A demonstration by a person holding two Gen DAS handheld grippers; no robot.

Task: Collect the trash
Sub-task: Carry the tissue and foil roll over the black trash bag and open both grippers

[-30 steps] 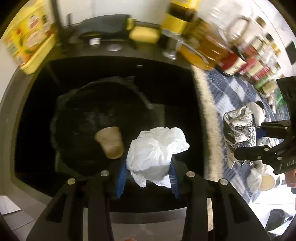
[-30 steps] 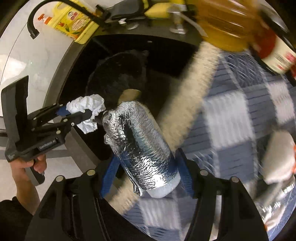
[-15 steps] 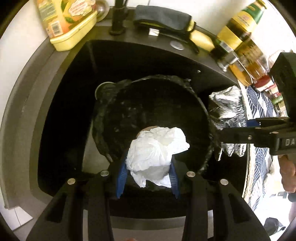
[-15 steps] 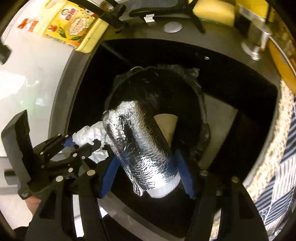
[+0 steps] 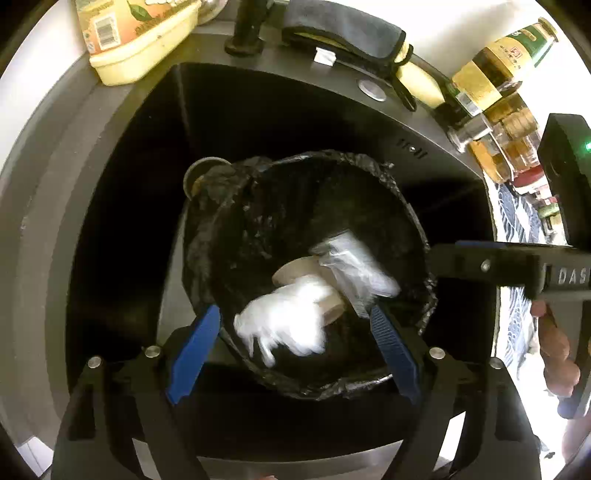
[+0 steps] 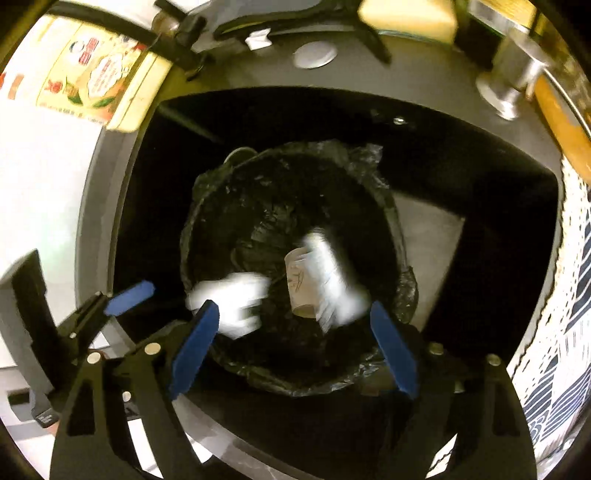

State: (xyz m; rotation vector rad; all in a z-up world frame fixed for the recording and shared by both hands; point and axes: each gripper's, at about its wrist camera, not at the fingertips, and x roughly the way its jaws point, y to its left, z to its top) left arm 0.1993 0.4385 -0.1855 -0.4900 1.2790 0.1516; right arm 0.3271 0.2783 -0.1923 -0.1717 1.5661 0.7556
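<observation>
Dark sink basin [image 5: 122, 206] fills centre, grey rim around it. Black tap base [image 5: 245, 33] at 12 o'clock, white wall [image 5: 436, 26] behind. Blue-white patterned cloth [image 6: 565, 332] covers table at 3 o'clock. Harsh overhead light, blown-out whites.

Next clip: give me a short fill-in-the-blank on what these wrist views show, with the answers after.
1. The black-lined round bin stands inside the dark ____.
2. The left gripper and right gripper both have ____ jaws.
3. The crumpled white tissue and the foil-wrapped cylinder are blurred, falling into the ____.

Answers: sink; open; bin
</observation>
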